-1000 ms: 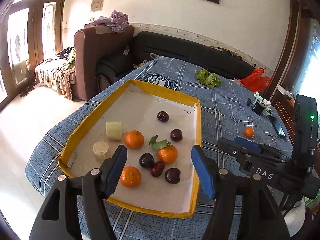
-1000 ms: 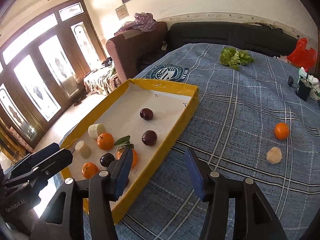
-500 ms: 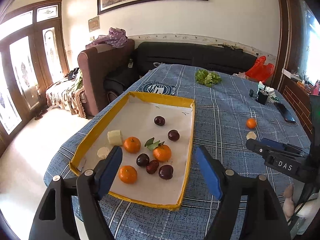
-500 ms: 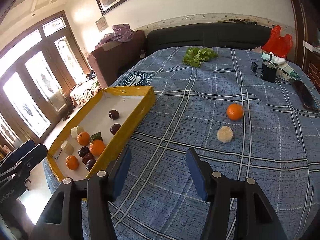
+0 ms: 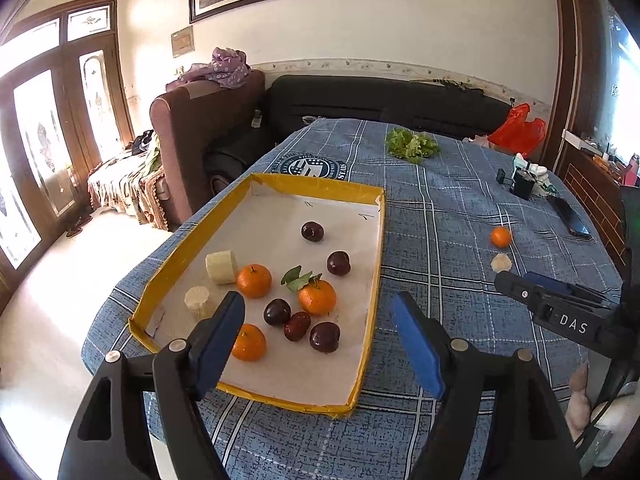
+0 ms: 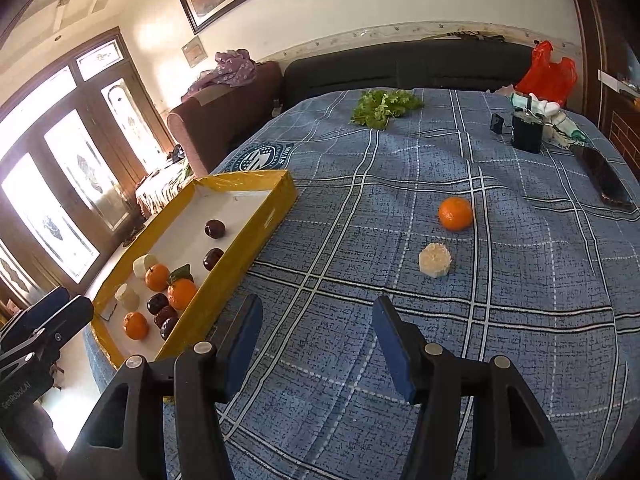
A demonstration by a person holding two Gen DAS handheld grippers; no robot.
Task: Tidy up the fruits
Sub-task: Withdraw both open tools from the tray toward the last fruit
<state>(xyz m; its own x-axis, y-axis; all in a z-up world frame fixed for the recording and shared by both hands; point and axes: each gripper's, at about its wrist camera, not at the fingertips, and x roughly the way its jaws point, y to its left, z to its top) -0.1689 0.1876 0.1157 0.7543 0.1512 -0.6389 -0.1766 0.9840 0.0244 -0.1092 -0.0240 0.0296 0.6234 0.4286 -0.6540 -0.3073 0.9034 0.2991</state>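
At the far left, the yellow-rimmed tray [image 5: 376,248] already holds three mandarins, dark plums and two pale cut pieces. The left tongs [image 5: 318,334] hover over its near end, spread and empty. To the right, on the blue plaid cloth of the counter [image 6: 520,320], a lone mandarin [image 6: 455,213] lies with a pale cut piece [image 6: 435,260] just beside it on its near side; both are well apart from the tray. The right tongs [image 6: 316,334] point toward them, also spread with nothing between the pads. The step in hand is probably fetching these strays. The person would do well to take the nearer pale piece first, straddle it squarely, and close gently, since it looks soft and crumbly.
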